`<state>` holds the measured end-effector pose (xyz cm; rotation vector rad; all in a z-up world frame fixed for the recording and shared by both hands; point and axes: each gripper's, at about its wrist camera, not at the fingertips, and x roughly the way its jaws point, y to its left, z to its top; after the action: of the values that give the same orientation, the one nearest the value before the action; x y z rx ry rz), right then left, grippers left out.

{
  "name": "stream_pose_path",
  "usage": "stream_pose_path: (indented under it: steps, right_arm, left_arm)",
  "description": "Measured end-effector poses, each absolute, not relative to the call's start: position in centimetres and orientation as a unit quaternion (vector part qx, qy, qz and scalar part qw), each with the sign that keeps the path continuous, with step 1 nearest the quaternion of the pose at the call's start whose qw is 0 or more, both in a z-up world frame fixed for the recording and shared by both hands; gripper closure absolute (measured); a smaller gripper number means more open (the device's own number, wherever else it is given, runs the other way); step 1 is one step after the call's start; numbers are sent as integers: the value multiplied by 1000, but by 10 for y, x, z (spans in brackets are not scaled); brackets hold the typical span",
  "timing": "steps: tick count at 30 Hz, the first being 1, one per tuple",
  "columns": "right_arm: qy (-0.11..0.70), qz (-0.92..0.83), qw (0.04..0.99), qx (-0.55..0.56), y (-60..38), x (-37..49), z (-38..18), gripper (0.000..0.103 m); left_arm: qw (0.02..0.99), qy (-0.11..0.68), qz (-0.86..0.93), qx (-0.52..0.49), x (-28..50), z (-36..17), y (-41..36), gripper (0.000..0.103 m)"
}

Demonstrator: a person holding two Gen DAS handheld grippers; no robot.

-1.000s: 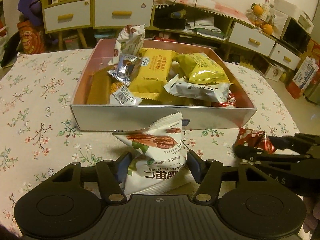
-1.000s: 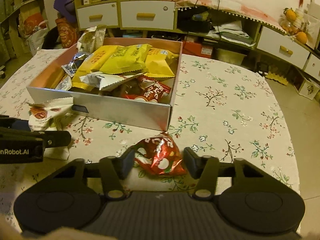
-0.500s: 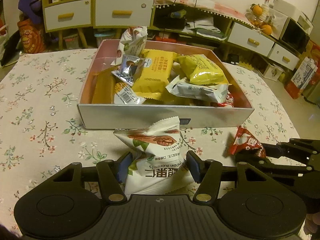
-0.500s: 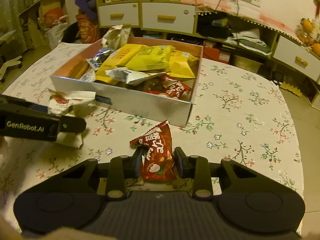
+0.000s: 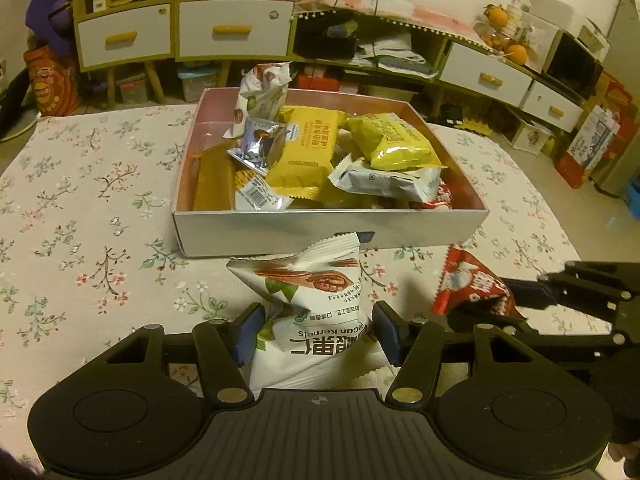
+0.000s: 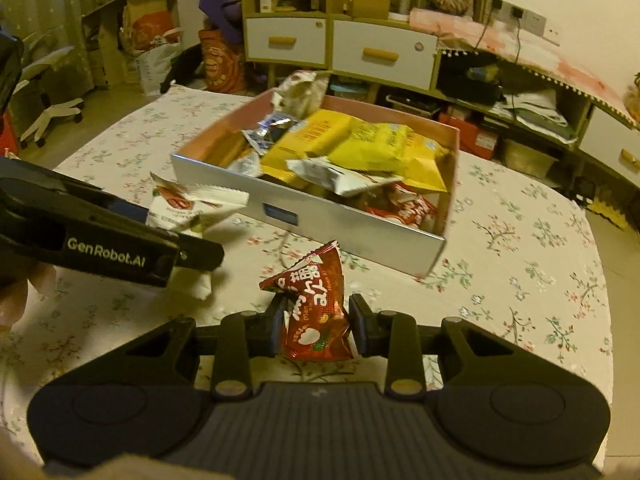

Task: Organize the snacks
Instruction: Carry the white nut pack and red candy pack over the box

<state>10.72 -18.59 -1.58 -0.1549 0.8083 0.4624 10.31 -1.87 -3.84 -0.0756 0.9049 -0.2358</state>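
Observation:
My left gripper (image 5: 316, 330) is shut on a white pecan snack packet (image 5: 310, 300), held just above the flowered tablecloth in front of the box. My right gripper (image 6: 316, 326) is shut on a red snack packet (image 6: 316, 312), lifted off the cloth. The same red packet (image 5: 470, 286) shows at the right of the left wrist view, and the white packet (image 6: 188, 206) at the left of the right wrist view. The silver-sided box (image 5: 328, 230) ahead holds several yellow, white and red snack packets.
The box's near wall (image 6: 304, 216) stands between both grippers and the snacks inside. The flowered tablecloth (image 5: 92, 200) spreads left and right of the box. Cabinets with drawers (image 5: 232, 32) and clutter stand behind the table.
The right gripper closed on the red packet and lifted it off the cloth. Both grippers rose a little and drew back from the box, each holding its packet.

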Motion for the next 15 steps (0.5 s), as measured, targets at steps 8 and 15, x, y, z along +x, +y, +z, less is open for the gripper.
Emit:
stream_pose_path:
  steps: [8,15]
  right_arm:
    - [377,220,898,-57,-178,111,-2,73]
    - [366,201,908,-23,-172,134,8,73]
  left_arm:
    - [899,416,-134,-8,90,-19,-10,46]
    - [910,387,-150,24,106,-2,3,47]
